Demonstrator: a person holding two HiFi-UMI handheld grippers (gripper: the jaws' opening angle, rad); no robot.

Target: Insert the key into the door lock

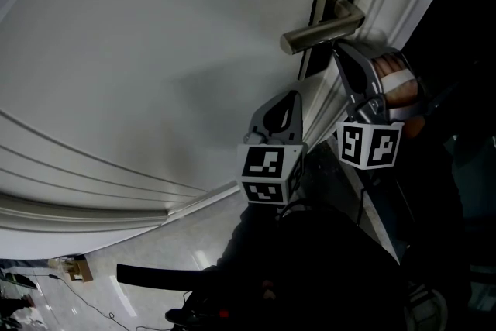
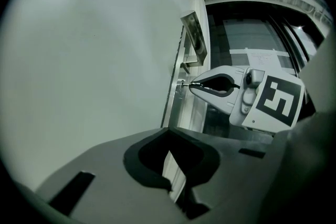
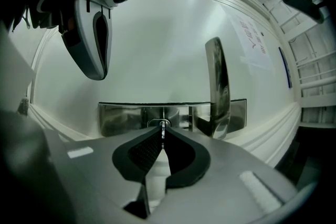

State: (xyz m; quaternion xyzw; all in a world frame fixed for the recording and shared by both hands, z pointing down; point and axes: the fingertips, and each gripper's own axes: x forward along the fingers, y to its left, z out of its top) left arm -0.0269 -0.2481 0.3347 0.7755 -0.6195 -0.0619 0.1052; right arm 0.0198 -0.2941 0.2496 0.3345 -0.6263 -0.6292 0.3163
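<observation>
While your right grey two-jaw gripper [image 3: 162, 140] pinches a thin silver metal key [image 3: 163, 132] between its tips, the key points straight ahead. Its end meets the small round lock cylinder [image 3: 160, 124] just beyond the jaws. The lock sits in a brushed steel plate [image 3: 118, 115] on the white door [image 3: 157, 44]. A silver lever handle [image 3: 219, 86] stands just right of the jaws. Your left grey gripper [image 2: 168, 132], jaws pressed together on nothing, hovers up and left of the right one, close to the door face. Whether it touches the door cannot be told.
</observation>
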